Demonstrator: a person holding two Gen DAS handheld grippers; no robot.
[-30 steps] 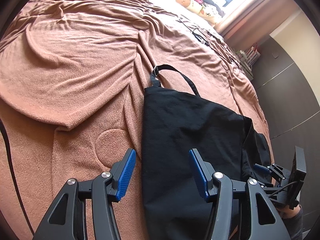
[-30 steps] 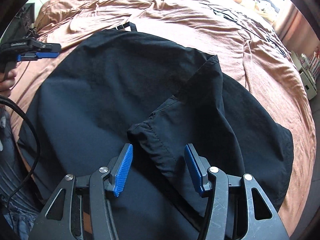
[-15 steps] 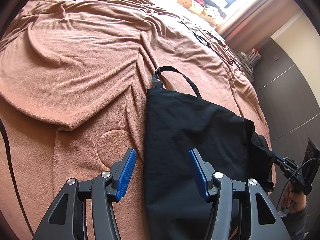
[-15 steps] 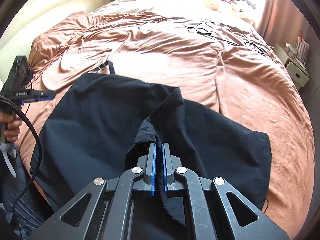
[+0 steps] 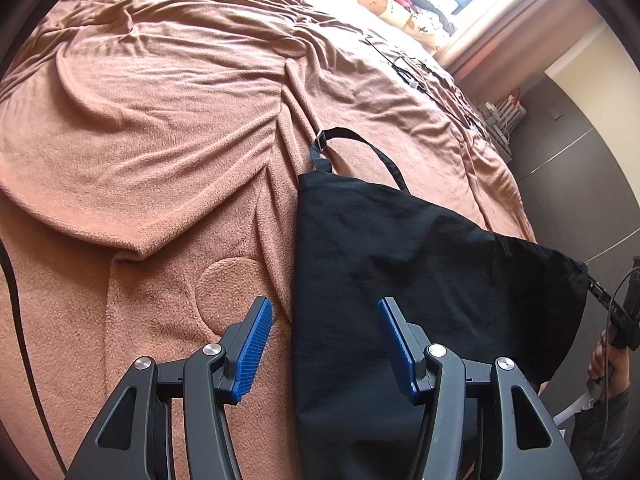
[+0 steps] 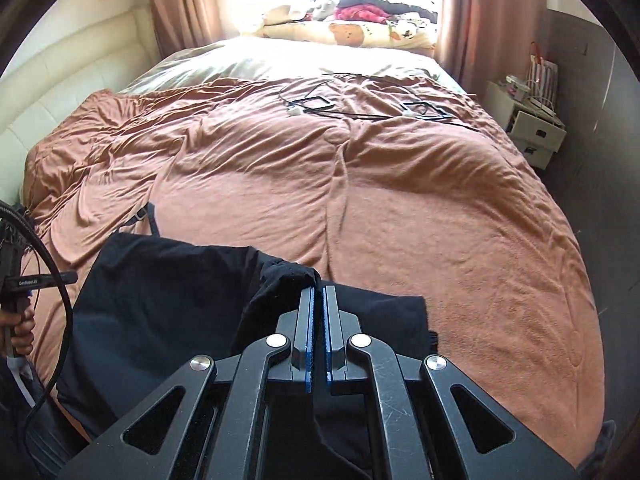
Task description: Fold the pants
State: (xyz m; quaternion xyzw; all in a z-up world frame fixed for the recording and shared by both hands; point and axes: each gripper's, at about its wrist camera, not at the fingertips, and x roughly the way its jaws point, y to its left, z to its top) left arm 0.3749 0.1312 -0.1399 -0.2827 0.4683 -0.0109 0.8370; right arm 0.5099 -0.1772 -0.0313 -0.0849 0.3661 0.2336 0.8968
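Black pants (image 5: 400, 280) lie on the brown blanket (image 5: 160, 140), toward the bed's near edge. My right gripper (image 6: 319, 292) has its jaws clamped on a bunched fold of the pants, raised off the blanket. My left gripper (image 5: 324, 320) hangs with jaws wide, nothing between them, the pants' side edge at twelve o'clock. A strap (image 5: 360, 148) loops out beyond.

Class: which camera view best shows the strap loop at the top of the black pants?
The left wrist view. There the strap loop lies whole and unobstructed on the brown blanket, above the black pants. The right wrist view shows only a short, distant piece of it.
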